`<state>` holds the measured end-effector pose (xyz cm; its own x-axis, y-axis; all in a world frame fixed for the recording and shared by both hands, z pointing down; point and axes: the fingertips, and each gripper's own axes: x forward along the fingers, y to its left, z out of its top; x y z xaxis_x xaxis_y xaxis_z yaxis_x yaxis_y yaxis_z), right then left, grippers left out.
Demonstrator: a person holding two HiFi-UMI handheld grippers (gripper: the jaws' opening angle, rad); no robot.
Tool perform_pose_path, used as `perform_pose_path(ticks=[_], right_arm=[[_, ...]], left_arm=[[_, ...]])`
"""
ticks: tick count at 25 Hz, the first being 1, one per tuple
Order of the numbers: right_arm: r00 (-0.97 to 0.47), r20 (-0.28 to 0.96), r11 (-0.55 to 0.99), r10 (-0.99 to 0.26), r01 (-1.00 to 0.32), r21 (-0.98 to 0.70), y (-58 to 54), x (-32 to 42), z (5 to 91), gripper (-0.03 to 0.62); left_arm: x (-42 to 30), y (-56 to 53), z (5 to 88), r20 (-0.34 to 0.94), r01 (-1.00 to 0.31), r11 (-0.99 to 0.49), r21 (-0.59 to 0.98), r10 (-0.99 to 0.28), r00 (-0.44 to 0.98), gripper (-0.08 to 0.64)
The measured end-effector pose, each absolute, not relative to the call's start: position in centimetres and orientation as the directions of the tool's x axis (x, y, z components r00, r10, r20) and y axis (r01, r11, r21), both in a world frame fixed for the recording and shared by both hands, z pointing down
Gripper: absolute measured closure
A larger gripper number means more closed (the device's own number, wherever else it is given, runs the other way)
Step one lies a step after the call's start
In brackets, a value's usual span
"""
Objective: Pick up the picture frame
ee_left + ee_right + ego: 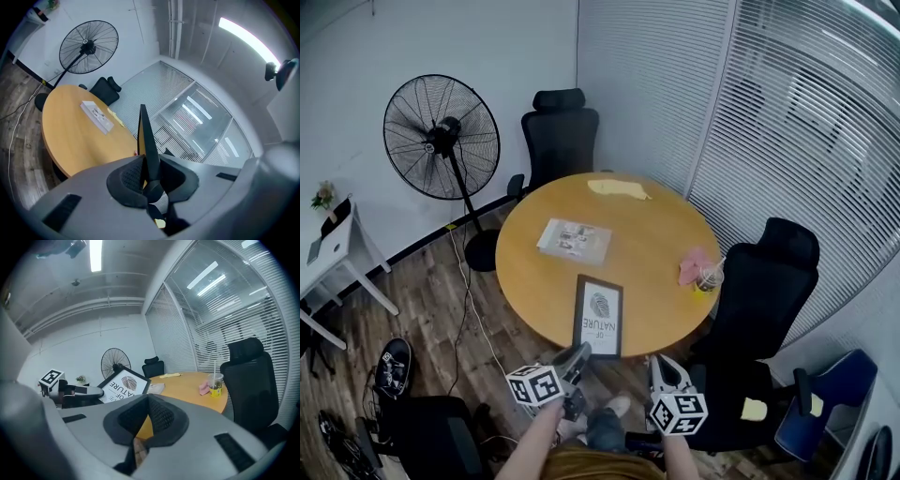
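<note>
The black picture frame (598, 316) with a white fingerprint print stands tilted over the near edge of the round wooden table (649, 246). My left gripper (577, 357) is shut on its lower left corner. In the left gripper view the frame (148, 136) shows edge-on, pinched between the two pads. In the right gripper view the frame (123, 384) leans at the left with the left gripper (80, 392) under it. My right gripper (662, 368) hovers just right of the frame, apart from it, jaws shut with nothing between them (147, 411).
On the table lie a booklet (574, 240), a yellow cloth (619, 189), a pink cloth (692, 267) and a drink cup (709, 278). Black office chairs stand at the back (560, 131) and right (769, 281). A floor fan (442, 137) stands to the left.
</note>
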<state>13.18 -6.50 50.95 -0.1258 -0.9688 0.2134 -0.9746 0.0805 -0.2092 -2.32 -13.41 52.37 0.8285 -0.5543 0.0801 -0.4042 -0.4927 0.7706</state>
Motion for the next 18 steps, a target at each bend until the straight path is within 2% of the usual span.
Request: perform_pose_path(ticks=[18], right_arm=[[-0.143,0.228,0.101,-0.963,-0.978,-0.184,-7.11,12.43,51.26,0.580]], left_arm=[[-2.77,-13.61,52.37,0.071,-0.394,-0.494,0.775,-0.552,0.831,0.491]])
